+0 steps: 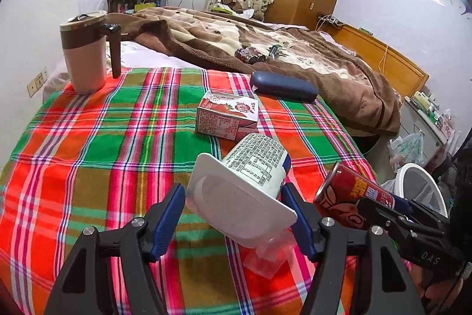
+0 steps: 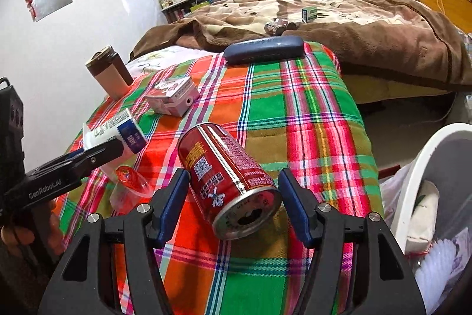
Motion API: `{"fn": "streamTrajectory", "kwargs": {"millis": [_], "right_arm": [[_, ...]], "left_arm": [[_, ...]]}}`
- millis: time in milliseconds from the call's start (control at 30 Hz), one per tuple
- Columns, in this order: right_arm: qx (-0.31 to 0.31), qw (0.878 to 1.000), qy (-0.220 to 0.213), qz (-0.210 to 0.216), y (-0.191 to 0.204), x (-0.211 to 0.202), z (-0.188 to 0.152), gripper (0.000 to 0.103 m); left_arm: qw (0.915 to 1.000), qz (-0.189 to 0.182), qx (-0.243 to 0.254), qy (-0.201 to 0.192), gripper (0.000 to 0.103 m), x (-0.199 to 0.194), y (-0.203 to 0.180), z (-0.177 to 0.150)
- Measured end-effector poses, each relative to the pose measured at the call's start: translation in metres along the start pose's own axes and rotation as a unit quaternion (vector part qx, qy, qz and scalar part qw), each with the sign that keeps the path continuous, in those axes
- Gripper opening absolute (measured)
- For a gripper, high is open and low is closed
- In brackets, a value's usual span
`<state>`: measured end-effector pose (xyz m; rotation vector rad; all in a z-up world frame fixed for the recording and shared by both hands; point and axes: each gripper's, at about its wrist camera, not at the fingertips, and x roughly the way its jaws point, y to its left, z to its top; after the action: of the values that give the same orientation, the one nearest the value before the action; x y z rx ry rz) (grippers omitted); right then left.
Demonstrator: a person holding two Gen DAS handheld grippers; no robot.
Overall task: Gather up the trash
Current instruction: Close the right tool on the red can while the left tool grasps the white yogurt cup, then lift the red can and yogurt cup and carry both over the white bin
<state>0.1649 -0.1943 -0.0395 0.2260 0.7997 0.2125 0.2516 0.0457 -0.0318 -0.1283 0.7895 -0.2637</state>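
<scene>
In the left wrist view my left gripper (image 1: pixel 233 197) is shut on a white yogurt cup (image 1: pixel 253 167). The cup is tilted, its open mouth facing the camera, and it hangs above the plaid cloth. The right wrist view shows that same yogurt cup (image 2: pixel 118 135) raised at the left. My right gripper (image 2: pixel 233 179) stands open around a red drink can (image 2: pixel 227 173) that lies on its side with its opened top toward the camera. The left pad is at the can's side and a thin gap shows at the right pad. A strawberry milk carton (image 1: pixel 227 114) lies farther back.
A clear plastic lid (image 2: pixel 129 188) lies under the cup. A lidded mug (image 1: pixel 85 52) and a blue glasses case (image 1: pixel 283 84) stand on the plaid-covered table (image 1: pixel 88 167). A white bin (image 2: pixel 419 167) with rubbish in it sits on the floor at the right. A bed with a brown blanket (image 1: pixel 295 43) lies beyond.
</scene>
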Motion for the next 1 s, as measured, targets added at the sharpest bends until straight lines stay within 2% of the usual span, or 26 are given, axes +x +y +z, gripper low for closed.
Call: {"fn": "streamTrajectory", "kwargs": {"millis": [567, 733, 1000], "right_arm": [[-0.027, 1.000, 0.005, -0.006, 0.005, -0.019, -0.021, 0.061], [-0.068, 0.997, 0.040, 0.017, 0.015, -0.018, -0.030, 0.061], [-0.164, 0.982, 0.092, -0.024, 0.046, 0.009, -0.028, 0.062]], "left_arm": [[0.9999, -0.006, -0.004, -0.016, 0.067, -0.038, -0.013, -0.020], [0.9998, -0.005, -0.006, -0.016, 0.067, -0.044, -0.015, -0.025], [0.9997, 0.001, -0.013, -0.022, 0.067, -0.056, -0.013, -0.030]]}}
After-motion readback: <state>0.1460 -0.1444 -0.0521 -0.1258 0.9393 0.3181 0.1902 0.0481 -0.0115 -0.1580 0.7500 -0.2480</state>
